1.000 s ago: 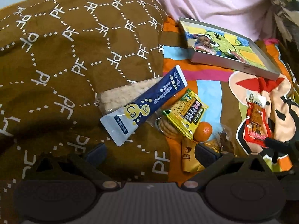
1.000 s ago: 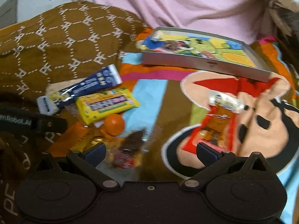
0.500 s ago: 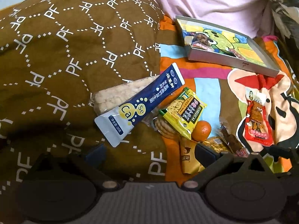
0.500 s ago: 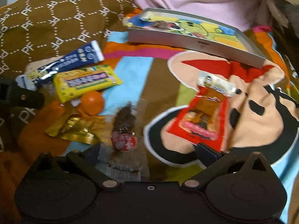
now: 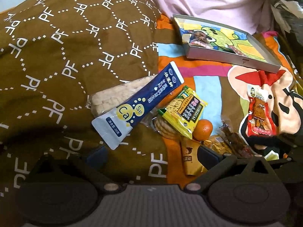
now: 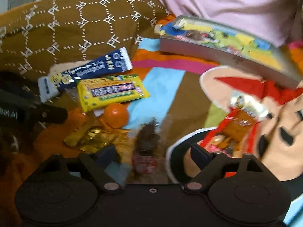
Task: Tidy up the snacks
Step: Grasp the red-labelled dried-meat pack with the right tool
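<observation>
Inside shallow box point(image 5: 225, 57): one dark snack packet point(image 5: 201, 37) (others outside).

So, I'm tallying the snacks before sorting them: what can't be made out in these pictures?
- Tray contents: left wrist view too small, right wrist view motion-blurred.
- Clear-wrapped biscuits: mostly covered by the yellow packet.
- Gold packet: partly behind the left gripper finger.
- Red packet: print blurred, lower end behind the right gripper finger.
</observation>
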The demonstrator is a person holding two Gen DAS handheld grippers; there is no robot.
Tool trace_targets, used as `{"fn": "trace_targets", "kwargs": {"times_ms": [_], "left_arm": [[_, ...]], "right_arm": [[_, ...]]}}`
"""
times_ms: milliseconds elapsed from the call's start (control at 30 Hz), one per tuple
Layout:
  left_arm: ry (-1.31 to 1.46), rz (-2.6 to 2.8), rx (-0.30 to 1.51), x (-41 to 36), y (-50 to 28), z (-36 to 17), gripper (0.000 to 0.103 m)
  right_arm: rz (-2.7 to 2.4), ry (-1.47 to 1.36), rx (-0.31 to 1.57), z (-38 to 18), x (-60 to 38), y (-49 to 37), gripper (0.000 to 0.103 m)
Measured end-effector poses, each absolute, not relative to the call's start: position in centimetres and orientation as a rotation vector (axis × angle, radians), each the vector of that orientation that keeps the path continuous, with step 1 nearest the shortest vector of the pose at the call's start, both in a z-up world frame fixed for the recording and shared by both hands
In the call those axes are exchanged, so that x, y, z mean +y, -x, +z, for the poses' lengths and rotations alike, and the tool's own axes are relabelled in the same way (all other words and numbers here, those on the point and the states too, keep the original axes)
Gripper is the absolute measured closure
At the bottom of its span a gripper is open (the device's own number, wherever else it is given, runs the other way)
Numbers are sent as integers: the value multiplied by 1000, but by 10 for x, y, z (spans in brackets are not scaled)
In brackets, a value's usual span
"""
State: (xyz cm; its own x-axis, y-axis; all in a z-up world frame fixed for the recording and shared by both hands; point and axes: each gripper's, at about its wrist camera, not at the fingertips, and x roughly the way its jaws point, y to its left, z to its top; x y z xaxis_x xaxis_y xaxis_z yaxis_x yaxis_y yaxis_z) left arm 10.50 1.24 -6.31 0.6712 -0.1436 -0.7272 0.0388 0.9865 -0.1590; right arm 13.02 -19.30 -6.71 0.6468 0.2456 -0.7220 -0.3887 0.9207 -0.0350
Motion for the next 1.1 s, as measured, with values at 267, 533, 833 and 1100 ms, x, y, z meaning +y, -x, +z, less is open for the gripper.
{"fn": "trace_targets", "kwargs": {"times_ms": [267,533,833,1100], "left_arm": [[153,-176,820,8,-104,-63,0],[67,-360,811,-16,-108,-66,0],[102,-559,864,-28,-144,-85,0],[86,-648,901,-35,-148,-92,0]], "right_arm": [[357,41,800,-68,-216,-114,52],[300,66,778,-63,-228,-98,53],[272,125,761,-64,-251,-79,52],[280,116,746,-65,-254,-73,52]]}}
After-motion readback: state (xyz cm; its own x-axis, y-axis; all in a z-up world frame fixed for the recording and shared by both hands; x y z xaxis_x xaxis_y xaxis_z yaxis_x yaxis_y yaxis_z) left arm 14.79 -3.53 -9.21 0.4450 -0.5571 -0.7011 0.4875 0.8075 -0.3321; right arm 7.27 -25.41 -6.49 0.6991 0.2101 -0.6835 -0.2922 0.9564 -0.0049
